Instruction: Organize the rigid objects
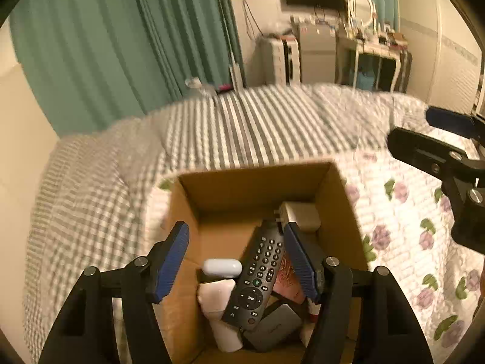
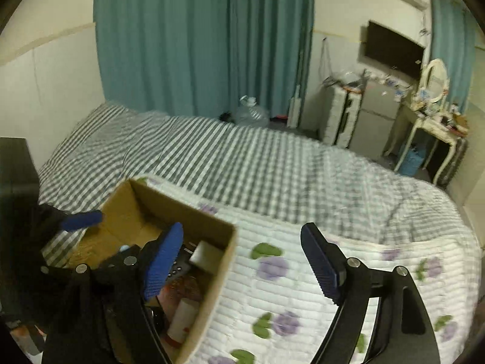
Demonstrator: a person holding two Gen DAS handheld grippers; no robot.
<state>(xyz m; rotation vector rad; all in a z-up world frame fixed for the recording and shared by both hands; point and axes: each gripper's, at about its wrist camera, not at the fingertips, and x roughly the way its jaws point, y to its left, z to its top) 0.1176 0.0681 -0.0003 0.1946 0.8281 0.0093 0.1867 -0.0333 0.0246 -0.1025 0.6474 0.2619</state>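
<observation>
- Two black claw arms with blue ribbed pads frame the near edge of the left wrist view; this left claw (image 1: 236, 261) hangs above an open brown cardboard box (image 1: 339, 212), its pads apart and gripping nothing.
- Inside the box, leaning toward the far wall, lies a long black remote control with rows of small buttons (image 1: 257, 276).
- Left of the remote rests a small rounded white case (image 1: 222, 267), on top of a white cylindrical bottle (image 1: 219, 312).
- Near the remote's lower end sits a flat dark grey rectangular device (image 1: 272, 327); a pale cream block (image 1: 303, 215) sits in the far right corner, and a pink patterned item (image 1: 288, 276) shows beside the remote.
- To the right, the right claw (image 2: 242, 268) hovers over the box's right wall and the white quilt printed with purple flowers (image 2: 272, 297), its pads spread wide and empty.
- No loose objects show on the quilt or on the grey-and-white striped bedspread (image 2: 242, 163) beyond it.
- Judging by this, the gathering appears nearly or fully done; anything left would lie out of view.
</observation>
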